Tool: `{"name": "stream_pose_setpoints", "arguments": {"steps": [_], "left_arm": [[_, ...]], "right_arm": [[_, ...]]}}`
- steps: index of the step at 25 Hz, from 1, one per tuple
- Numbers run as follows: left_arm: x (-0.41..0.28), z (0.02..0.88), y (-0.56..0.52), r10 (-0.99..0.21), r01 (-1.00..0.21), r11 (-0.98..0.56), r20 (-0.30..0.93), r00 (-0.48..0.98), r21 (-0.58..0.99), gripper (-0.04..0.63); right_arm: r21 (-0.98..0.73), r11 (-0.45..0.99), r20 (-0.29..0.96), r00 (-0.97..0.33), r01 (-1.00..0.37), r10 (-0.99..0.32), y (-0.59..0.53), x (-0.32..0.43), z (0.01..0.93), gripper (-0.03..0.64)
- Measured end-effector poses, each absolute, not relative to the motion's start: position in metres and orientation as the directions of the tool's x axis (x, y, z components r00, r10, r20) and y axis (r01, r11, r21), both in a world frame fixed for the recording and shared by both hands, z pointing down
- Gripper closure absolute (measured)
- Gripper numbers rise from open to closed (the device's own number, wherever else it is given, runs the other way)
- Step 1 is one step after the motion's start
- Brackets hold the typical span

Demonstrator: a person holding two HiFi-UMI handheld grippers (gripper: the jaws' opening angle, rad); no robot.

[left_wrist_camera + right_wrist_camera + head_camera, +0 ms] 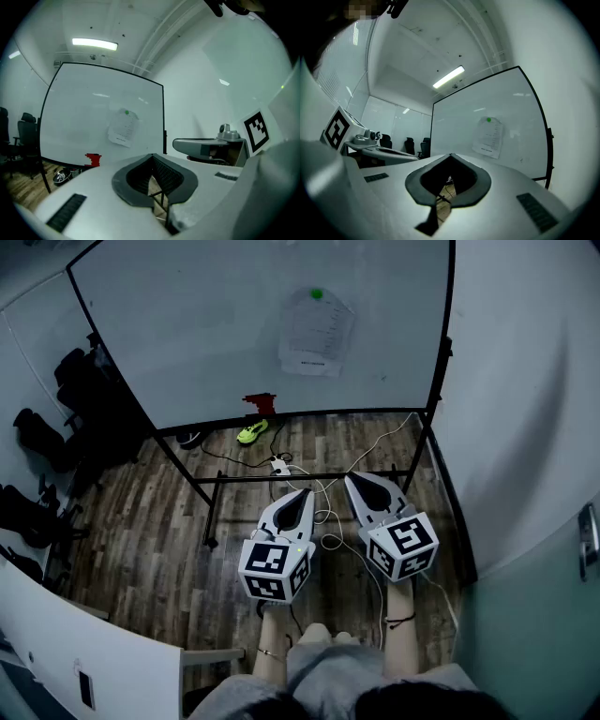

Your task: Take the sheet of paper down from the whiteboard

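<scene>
Sheet of paper (317, 332) hangs upright, well ahead of and above left gripper (306, 492) and right gripper (350, 477), both closed on nothing, neither clearly nearer.

I am standing in what is looking like an office meeting room. A big whiteboard (234, 334) on a black frame is facing me, black office chairs (84, 381) are crowding the left wall, and a ceiling strip light (94, 44) is glowing overhead. Glass partition walls (396, 124) are closing off the far side, and a power strip (279, 465) is trailing white cables (375, 442) across the wood-plank floor (141, 531).
</scene>
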State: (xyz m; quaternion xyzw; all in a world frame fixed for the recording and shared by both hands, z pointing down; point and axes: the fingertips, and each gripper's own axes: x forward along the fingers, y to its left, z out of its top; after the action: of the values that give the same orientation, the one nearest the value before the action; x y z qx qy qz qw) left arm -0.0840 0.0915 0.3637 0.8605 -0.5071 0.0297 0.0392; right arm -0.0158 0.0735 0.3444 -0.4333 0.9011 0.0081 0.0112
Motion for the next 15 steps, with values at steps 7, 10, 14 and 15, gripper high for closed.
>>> {"name": "stream_pose_setpoints", "arguments": {"steps": [7, 10, 14, 15], "left_arm": [[-0.080, 0.361, 0.082, -0.873, -0.877, -0.480, 0.083, 0.480, 0.024, 0.591], [-0.078, 0.360, 0.078, -0.875, -0.878, -0.477, 0.079, 0.477, 0.021, 0.591], [-0.074, 0.360, 0.076, -0.877, -0.881, -0.473, 0.078, 0.473, 0.020, 0.591], [-0.073, 0.360, 0.076, -0.878, -0.881, -0.472, 0.079, 0.472, 0.021, 0.591]], "right_arm": [[0.018, 0.627, -0.034, -0.627, -0.779, -0.778, 0.065, -0.011, 0.341, 0.618], [0.024, 0.627, -0.037, -0.627, -0.779, -0.778, 0.063, -0.009, 0.340, 0.618], [0.028, 0.632, -0.035, -0.633, -0.774, -0.773, 0.062, -0.005, 0.338, 0.618], [0.021, 0.635, -0.035, -0.636, -0.772, -0.771, 0.062, -0.004, 0.338, 0.618]]}}
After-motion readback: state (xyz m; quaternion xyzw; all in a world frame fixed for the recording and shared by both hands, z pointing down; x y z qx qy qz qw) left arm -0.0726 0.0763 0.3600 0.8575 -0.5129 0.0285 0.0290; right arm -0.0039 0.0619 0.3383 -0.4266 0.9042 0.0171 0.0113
